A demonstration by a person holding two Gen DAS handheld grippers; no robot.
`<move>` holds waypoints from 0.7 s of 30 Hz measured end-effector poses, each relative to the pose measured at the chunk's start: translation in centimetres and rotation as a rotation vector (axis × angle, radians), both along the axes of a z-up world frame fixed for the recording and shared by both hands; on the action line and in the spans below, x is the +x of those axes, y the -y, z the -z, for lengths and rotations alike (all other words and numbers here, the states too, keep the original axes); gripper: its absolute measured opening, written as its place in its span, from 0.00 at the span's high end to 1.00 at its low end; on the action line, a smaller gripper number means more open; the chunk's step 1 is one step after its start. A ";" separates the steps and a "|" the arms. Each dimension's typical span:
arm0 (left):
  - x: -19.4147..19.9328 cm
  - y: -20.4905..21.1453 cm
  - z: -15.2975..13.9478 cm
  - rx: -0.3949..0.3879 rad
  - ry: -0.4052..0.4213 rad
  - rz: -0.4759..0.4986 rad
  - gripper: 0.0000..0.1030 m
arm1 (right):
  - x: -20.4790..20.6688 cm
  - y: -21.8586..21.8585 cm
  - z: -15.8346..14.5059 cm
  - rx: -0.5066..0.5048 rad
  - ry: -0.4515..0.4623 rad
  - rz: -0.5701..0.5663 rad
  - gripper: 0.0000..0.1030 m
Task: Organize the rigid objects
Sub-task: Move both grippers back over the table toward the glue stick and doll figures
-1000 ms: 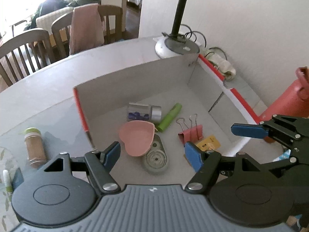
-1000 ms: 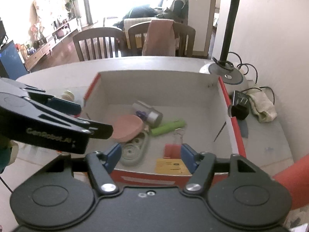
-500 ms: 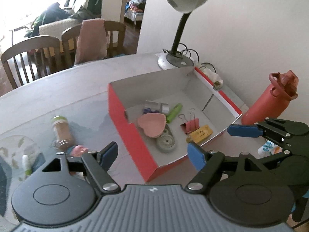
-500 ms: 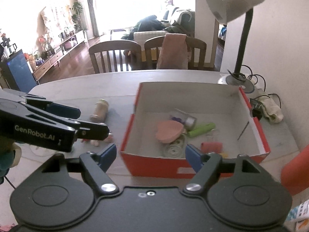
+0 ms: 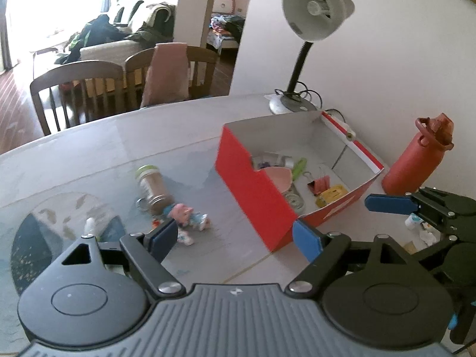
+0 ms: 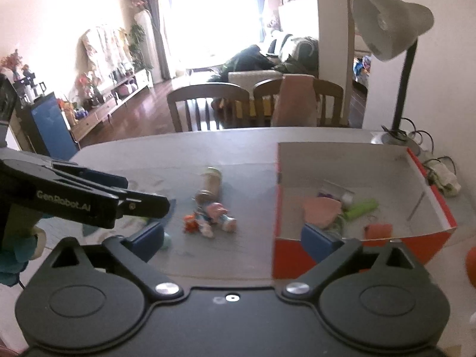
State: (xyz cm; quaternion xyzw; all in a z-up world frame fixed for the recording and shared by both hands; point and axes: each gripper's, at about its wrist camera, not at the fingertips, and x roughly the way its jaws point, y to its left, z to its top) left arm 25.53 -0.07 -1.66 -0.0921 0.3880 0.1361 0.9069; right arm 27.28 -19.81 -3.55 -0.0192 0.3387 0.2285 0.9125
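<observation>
Several small items lie inside red box [image 5: 261, 196].

Daylight floods from the overexposed far windows [image 6: 208, 15], washing out the back room and glazing the pale grey table [image 5: 119, 148], while fisheye curvature bends the edges and soft motion blur smears details.
</observation>
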 end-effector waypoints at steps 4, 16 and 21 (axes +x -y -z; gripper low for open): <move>-2.1 -1.5 0.2 -0.002 0.004 -0.025 0.18 | -0.3 -1.4 0.4 0.016 0.002 -0.013 0.03; -6.1 -6.3 2.0 -0.021 0.031 -0.126 0.03 | -0.1 -4.8 2.5 0.023 -0.052 -0.033 0.03; -6.7 -8.6 3.2 0.020 0.044 -0.206 0.02 | 0.4 -6.2 3.7 0.027 -0.077 -0.034 0.03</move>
